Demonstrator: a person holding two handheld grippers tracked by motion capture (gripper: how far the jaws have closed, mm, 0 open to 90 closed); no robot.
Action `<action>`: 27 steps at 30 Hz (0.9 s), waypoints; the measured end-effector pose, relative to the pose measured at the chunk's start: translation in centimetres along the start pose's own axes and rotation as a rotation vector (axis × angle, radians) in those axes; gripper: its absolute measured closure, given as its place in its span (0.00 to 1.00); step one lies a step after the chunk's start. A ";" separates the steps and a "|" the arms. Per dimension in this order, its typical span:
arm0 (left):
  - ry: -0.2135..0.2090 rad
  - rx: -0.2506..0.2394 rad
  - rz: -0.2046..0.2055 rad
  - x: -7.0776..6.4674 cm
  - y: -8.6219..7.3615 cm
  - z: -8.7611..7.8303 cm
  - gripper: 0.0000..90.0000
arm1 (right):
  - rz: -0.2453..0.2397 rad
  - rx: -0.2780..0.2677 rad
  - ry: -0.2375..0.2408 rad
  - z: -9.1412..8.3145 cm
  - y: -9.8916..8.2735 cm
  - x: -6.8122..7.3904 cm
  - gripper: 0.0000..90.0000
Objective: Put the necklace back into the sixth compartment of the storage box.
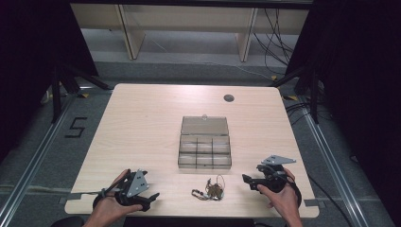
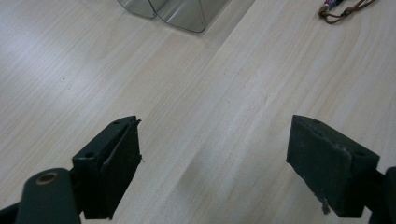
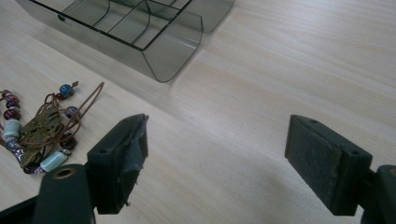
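Observation:
A clear smoky plastic compartment box (image 1: 204, 150) stands mid-table with its lid laid open behind it; its compartments look empty. A tangle of beaded cord jewellery (image 1: 210, 190) lies near the front edge, in front of the box. My left gripper (image 1: 152, 196) rests at the front left, open, with bare wood between its jaws (image 2: 212, 154). My right gripper (image 1: 246, 179) sits at the front right, open, pointing left toward the jewellery (image 3: 39, 128), which lies just left of its left jaw. The box corner (image 3: 173, 51) shows ahead of it.
The pale wooden table (image 1: 142, 123) has a round cable hole (image 1: 229, 98) at its far right. Beyond the table are a grey floor, wooden furniture legs and dark curtains at both sides. A floor mark "5" (image 1: 75, 126) lies to the left.

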State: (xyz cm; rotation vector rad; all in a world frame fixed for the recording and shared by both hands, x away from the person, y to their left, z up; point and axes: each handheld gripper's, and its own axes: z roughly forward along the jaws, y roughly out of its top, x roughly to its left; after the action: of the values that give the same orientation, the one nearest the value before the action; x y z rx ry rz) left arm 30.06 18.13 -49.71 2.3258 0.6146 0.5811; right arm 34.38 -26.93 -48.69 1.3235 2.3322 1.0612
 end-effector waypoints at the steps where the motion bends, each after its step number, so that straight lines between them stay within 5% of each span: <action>1: -0.014 -0.006 -0.001 0.0 0.0 0.0 0.19 | 0.021 0.008 -0.006 -0.2 0.0 0.2 0.24; 4: 0.000 0.003 0.003 0.0 0.0 0.0 0.19 | 0.036 0.039 -0.001 -0.3 0.1 0.5 0.21; 7: 0.002 0.001 0.003 0.0 0.0 0.0 0.19 | -0.012 0.017 0.019 0.0 0.1 0.3 0.21; 9: 0.001 0.002 0.003 0.0 0.0 0.0 0.19 | 0.020 0.046 0.028 -0.2 0.2 0.5 0.21; 10: 0.001 0.002 0.003 0.0 0.0 0.0 0.19 | -0.008 0.021 0.022 -0.1 0.1 0.4 0.21; 17: -0.006 -0.004 -0.003 0.0 0.0 -0.1 0.19 | 0.003 0.023 0.036 -0.2 0.6 1.0 0.19; 20: -0.004 0.000 -0.003 0.0 0.0 -0.1 0.19 | -0.036 0.051 0.032 -0.4 0.9 1.2 0.19; 23: -0.005 -0.003 -0.006 0.0 0.0 -0.1 0.19 | -0.008 0.044 0.046 -0.2 0.9 1.7 0.19; 27: -0.006 -0.005 -0.005 0.0 0.0 -0.1 0.19 | -0.055 0.069 0.055 -0.3 1.3 2.2 0.20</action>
State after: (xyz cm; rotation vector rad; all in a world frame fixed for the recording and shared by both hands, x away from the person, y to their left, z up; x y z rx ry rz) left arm 29.99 18.16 -49.67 2.3204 0.6153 0.5726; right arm 33.79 -24.86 -47.27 1.2611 2.4511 1.0217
